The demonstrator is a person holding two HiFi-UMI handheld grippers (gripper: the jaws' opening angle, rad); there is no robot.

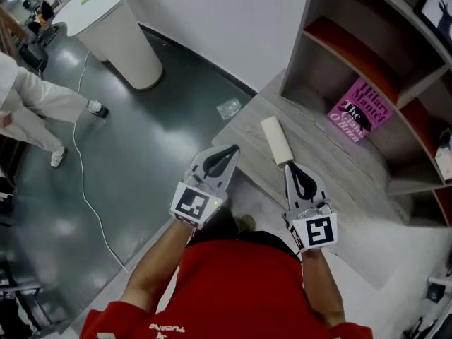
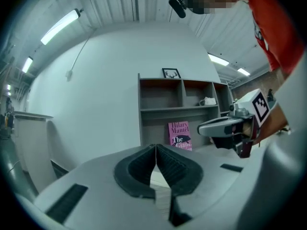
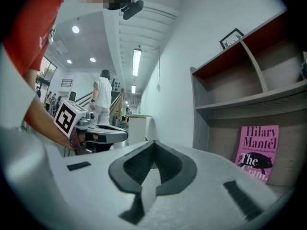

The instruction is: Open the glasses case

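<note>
The glasses case (image 1: 277, 140), a cream oblong, lies on the grey wooden table (image 1: 332, 168) near its left corner. My left gripper (image 1: 232, 150) is shut and empty, with its tip just left of the case's near end, over the table's edge. My right gripper (image 1: 290, 167) is also shut and empty, its tip just short of the case's near end. In the left gripper view the jaws (image 2: 156, 147) meet with nothing between them, and the right gripper (image 2: 225, 127) shows at the right. In the right gripper view the closed jaws (image 3: 153, 143) hide the case.
A grey shelf unit (image 1: 395, 83) stands on the table's far side with a pink book (image 1: 360, 111) leaning in it. A small clear bag (image 1: 229, 108) lies on the dark floor beside the table. A white round pedestal (image 1: 116, 30) and a standing person (image 1: 35, 97) are at the left.
</note>
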